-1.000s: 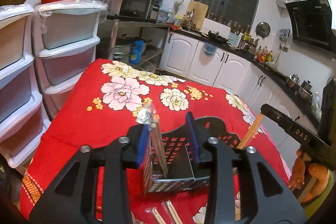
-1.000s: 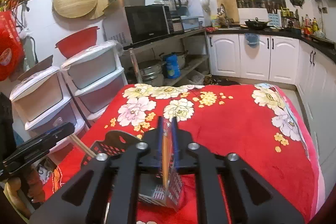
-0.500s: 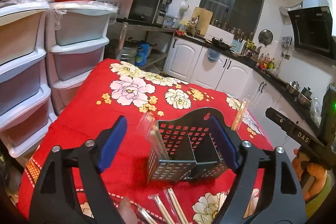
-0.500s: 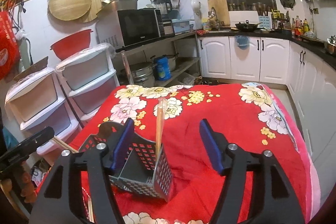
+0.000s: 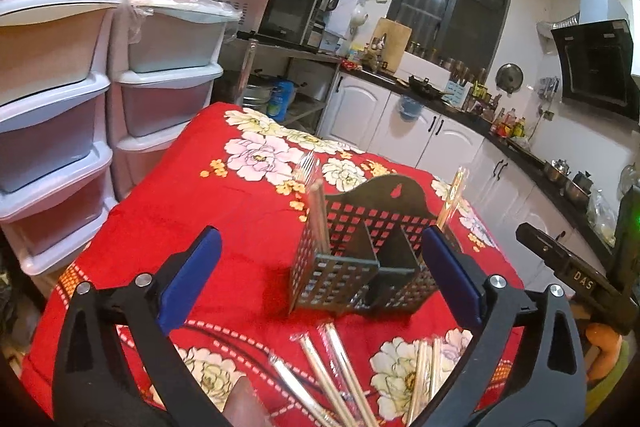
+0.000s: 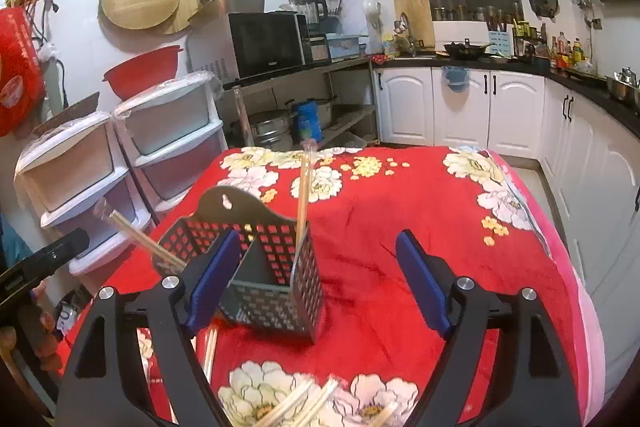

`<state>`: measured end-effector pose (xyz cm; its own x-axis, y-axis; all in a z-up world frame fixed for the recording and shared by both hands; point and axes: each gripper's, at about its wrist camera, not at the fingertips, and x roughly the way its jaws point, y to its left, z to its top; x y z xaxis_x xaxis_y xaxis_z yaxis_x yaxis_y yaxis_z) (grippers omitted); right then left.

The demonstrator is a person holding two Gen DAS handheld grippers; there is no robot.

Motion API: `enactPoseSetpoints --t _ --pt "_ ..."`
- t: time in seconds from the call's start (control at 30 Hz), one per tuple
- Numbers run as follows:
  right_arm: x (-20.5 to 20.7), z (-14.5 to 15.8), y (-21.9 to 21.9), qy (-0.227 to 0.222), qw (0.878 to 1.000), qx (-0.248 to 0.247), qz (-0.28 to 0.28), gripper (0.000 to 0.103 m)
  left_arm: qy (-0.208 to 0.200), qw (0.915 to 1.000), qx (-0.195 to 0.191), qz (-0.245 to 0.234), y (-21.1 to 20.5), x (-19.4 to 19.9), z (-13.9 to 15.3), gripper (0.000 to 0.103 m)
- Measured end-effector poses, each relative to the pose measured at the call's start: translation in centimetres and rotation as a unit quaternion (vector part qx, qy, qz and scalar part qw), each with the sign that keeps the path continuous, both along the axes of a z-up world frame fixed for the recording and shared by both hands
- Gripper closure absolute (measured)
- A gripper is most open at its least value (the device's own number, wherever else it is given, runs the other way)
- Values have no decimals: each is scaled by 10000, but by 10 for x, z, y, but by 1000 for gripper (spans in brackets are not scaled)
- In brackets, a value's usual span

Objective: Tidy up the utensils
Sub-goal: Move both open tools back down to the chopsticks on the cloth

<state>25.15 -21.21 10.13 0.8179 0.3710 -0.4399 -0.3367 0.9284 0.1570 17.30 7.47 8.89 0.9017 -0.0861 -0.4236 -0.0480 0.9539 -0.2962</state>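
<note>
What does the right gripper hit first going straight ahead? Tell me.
Probably the red tablecloth. The open right gripper aims just right of the caddy, whose near corner lies beside the left pad; depth is unclear, so it might clip it.

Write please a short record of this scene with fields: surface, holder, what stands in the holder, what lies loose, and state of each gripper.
surface: table with red flowered cloth
holder: dark perforated holder with compartments, upright on the cloth
in holder: wrapped chopsticks at its left end and at its right end
loose: more wrapped chopsticks lying on the cloth in front of the holder
left gripper: open, jaws have just been opening, pads press on nothing
right gripper: open, jaws have just been opening, grips nothing
</note>
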Motion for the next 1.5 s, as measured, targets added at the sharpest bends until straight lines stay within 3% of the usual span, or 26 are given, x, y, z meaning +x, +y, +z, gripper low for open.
enactPoseSetpoints --t 0.77,1.07,1.27,1.5 --pt "-58 -45 -13 371 9990 -245 39 21 515 9986 -39 133 3 -46 -51 12" --pt "-65 -74 -11 785 9958 -429 192 22 926 9955 -186 98 8 -50 -78 12" --pt "-65 -103 -6 1255 9897 -553 411 43 1246 9917 -312 106 12 -54 -99 13" --pt "-52 -129 -2 1782 9815 -480 506 60 1730 9816 -799 -120 20 -56 -127 44"
